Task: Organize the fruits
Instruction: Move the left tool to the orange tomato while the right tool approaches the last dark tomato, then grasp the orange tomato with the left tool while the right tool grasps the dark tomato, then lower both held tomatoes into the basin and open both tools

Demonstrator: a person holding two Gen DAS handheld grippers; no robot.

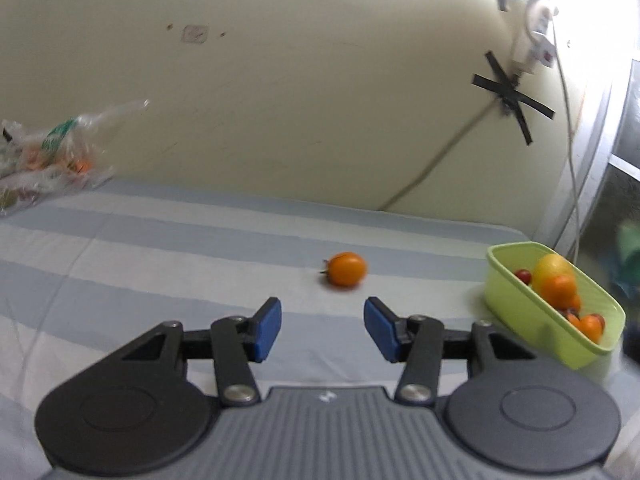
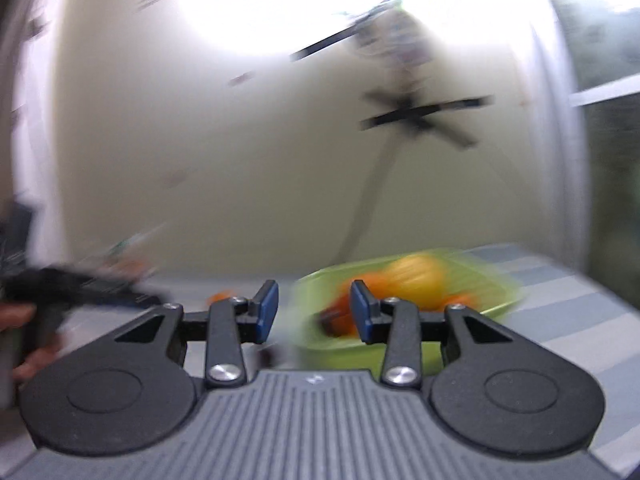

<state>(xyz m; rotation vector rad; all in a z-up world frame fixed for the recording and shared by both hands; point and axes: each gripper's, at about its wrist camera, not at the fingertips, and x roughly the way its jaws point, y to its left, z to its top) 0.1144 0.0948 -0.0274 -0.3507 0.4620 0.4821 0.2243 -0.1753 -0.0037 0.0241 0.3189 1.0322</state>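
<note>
Loose fruit: while it lay alone on the striped bed sheet (image 1: pixel 120 248), the orange fruit (image 1: pixel 346 268) sat just ahead of the left tongs (image 1: pixel 322 330) and slightly to their right, with a small dark stem end pointing left.
Long axis: the fruit looked slightly wider than tall, its length running roughly left to right across the tongs' line of approach; blur made this uncertain.
Left tongs: spread wide, blue pads (image 1: pixel 267 330) holding nothing, the gap apparently broad enough for the fruit.
Nearer hand: the left, by my judgement; a short push forward with a slight rightward drift would likely centre the fruit between the pads.
Green container (image 1: pixel 516 312): stood to the right of the loose fruit, well apart from it, already holding a yellow fruit (image 1: pixel 554 268), several orange ones and small dark red ones.
Right tongs (image 2: pixel 314 312): spread, empty, hanging just before the container in a heavily smeared view.
Plastic bag (image 1: pixel 52 152): far left against the wall, with orange items dimly inside.
Writing: a green patch on the bag was unreadable; no legible brand anywhere.
</note>
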